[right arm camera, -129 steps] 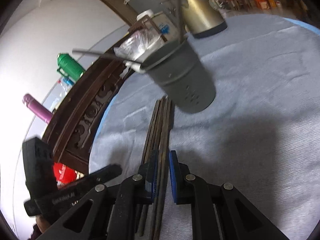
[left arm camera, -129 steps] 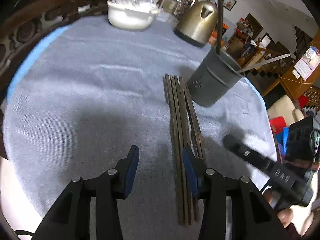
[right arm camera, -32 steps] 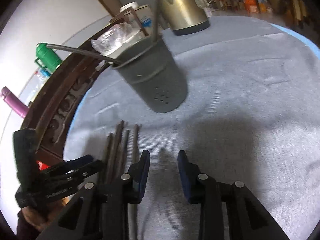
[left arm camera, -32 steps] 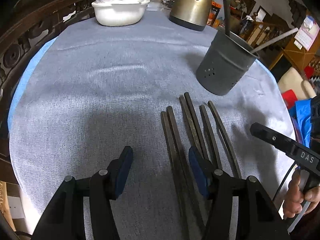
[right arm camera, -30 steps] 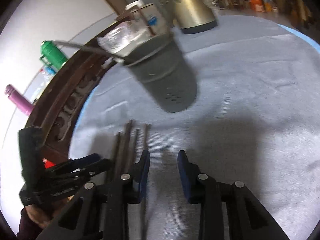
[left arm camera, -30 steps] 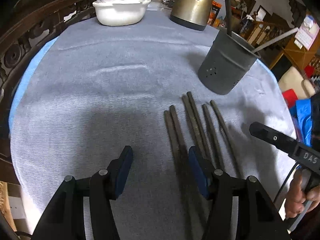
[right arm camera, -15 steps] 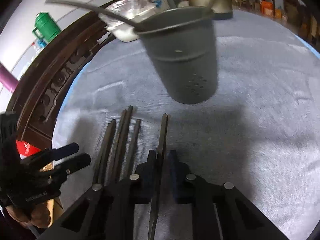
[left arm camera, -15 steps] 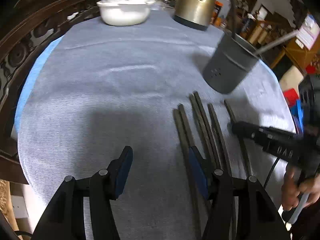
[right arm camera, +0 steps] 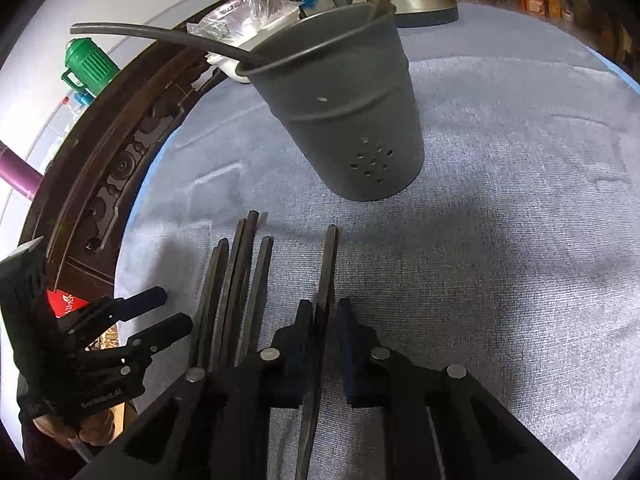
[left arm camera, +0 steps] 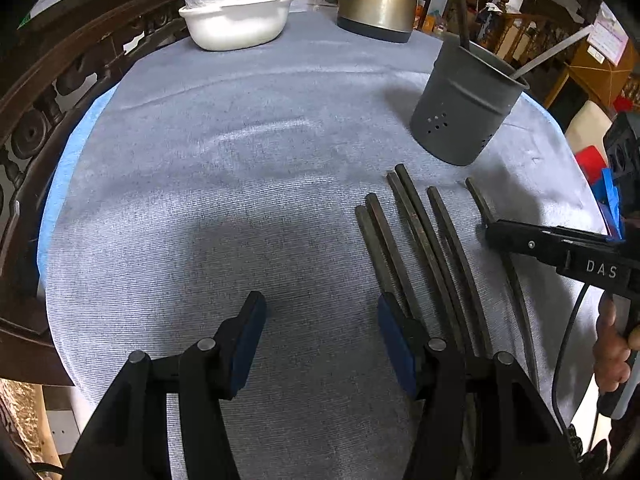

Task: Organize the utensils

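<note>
One dark chopstick (right arm camera: 325, 280) is clamped between my right gripper (right arm camera: 323, 316) pads, running forward from them toward the grey holder (right arm camera: 344, 120) just ahead. Five more chopsticks (right arm camera: 236, 280) lie side by side to its left on the blue-grey cloth (right arm camera: 500, 220). My left gripper (left arm camera: 320, 336) hangs with its jaws parted and nothing between them, the loose sticks under and beyond its right finger, the holder farther ahead to the right.
</note>
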